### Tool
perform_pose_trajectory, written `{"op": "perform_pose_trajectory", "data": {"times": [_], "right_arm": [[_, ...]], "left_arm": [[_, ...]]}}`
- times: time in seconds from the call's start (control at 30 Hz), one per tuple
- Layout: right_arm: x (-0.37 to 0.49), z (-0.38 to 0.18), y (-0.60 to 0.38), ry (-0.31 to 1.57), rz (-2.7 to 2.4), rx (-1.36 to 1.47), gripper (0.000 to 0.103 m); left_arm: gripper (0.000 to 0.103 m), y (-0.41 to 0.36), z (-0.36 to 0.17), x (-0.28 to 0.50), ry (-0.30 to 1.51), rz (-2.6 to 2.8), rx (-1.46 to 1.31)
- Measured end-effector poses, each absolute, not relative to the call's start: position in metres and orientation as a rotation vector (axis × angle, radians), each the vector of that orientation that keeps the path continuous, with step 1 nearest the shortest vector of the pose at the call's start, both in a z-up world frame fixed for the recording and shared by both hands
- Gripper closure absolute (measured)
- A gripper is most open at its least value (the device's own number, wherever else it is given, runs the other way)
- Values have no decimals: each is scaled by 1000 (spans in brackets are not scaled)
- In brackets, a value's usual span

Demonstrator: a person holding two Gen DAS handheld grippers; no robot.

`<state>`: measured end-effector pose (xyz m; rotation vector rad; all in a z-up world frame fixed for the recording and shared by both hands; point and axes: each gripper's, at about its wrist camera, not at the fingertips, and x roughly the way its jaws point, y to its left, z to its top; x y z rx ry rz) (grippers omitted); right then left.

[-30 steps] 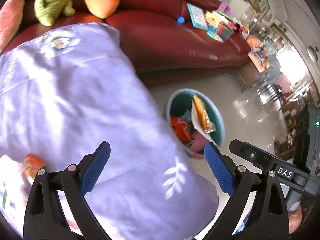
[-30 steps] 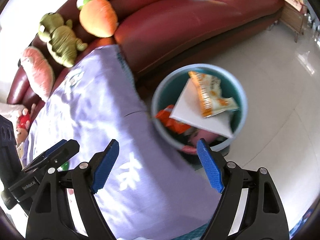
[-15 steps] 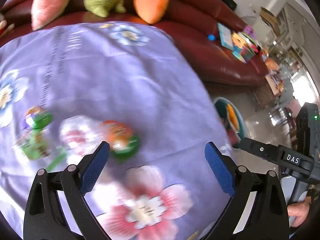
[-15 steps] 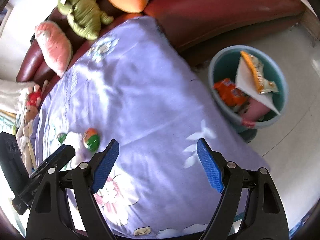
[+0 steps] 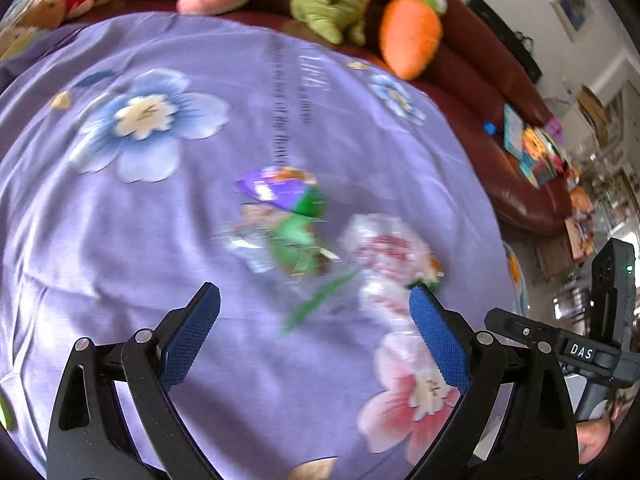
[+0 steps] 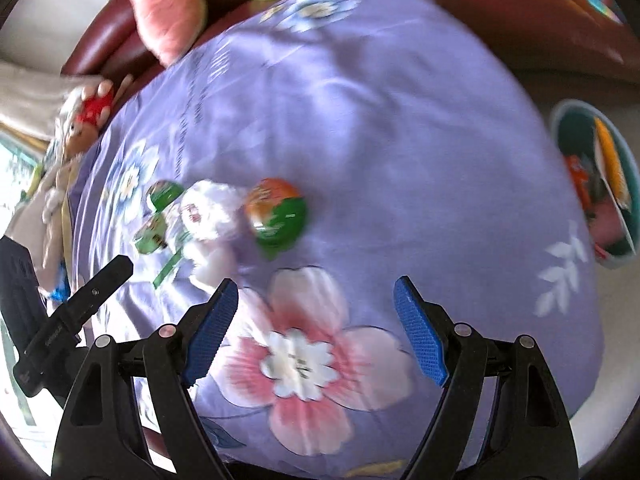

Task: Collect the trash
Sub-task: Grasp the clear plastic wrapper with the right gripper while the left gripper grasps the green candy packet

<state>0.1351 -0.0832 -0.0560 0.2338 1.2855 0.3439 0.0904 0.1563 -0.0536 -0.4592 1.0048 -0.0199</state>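
Both the left tongs (image 5: pixel 314 320) and right tongs (image 6: pixel 316 318) are held wide open and empty above the tabletop (image 6: pixel 400 100). The wrappers (image 6: pixel 224 216) lie clustered, touching; one grab risks scattering them, missing the bin (image 6: pixel 600 184).

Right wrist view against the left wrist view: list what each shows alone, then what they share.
Only the right wrist view shows the inside of the teal bin with wrappers in it, beside the table. Only the left wrist view shows the orange carrot plush whole on the sofa. Both show the purple flowered cloth, the blurred pile of wrappers on it, and open, empty blue-padded jaws.
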Motion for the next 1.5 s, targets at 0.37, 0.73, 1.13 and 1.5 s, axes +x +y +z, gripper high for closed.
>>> {"op": "perform_pose_trajectory", "data": {"times": [0.37,0.73,1.13,1.5], "right_arm": [[140,-79,-5,1331,486,143,48],[129,-87,-10,1309,504,132,75],[110,-81,-55,1291,480,216,75],[107,-81,-78,1277,488,261,75]], "left_arm": [[8,198,-70,79,1026,40,-551],[7,177,-78,96,1055,11,-535],[30,154,-89,126,1038,115,-493],[49,129,-88,100,1089,46,-397]]}}
